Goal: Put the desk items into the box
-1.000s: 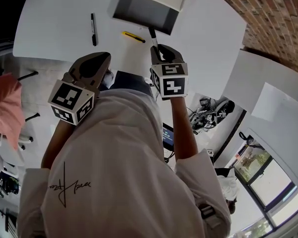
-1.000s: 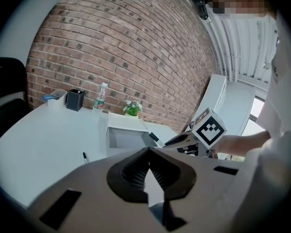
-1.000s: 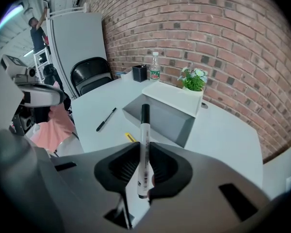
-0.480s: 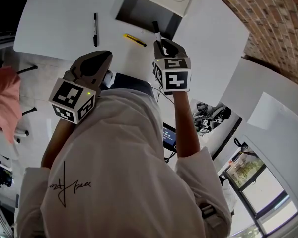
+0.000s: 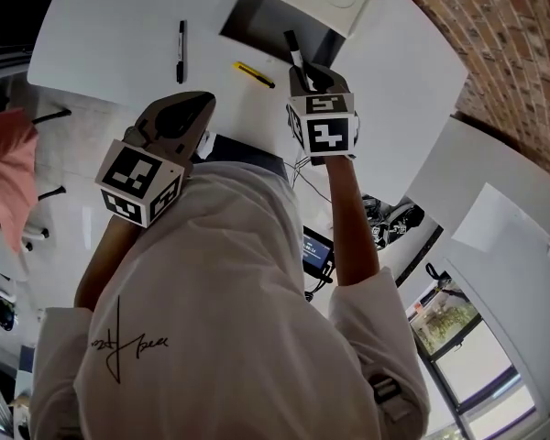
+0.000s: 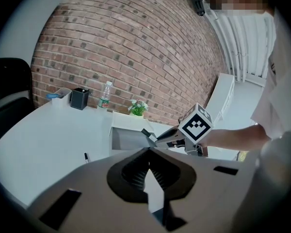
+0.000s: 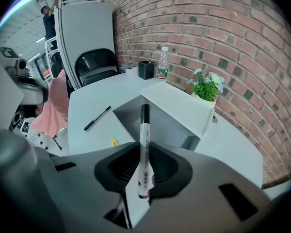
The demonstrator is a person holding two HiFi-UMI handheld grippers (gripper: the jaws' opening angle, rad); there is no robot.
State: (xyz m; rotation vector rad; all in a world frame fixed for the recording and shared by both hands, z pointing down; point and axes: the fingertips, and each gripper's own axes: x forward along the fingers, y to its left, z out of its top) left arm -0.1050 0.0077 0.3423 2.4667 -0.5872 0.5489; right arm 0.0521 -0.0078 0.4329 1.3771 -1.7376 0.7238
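My right gripper (image 5: 304, 70) is shut on a white marker with a black cap (image 7: 144, 144), whose tip (image 5: 292, 44) reaches over the near edge of the open grey box (image 5: 277, 27). The same box (image 7: 177, 125) lies just ahead in the right gripper view. On the white desk a black pen (image 5: 181, 51) lies to the left and a small yellow item (image 5: 255, 74) rests near the box. My left gripper (image 6: 148, 174) hangs back over the desk's near edge, shut with nothing in it. It also appears at the left of the head view as the left gripper (image 5: 185, 115).
A potted plant (image 7: 206, 86) stands behind the box lid (image 7: 177, 106). A water bottle (image 7: 162, 63) and black pen holder (image 7: 146, 70) sit by the brick wall. A black chair (image 7: 94, 64) and pink cloth (image 7: 53, 108) are off the desk's left side.
My right gripper has carried the marker forward, from short of the box to over its near edge. The left gripper has hardly moved.
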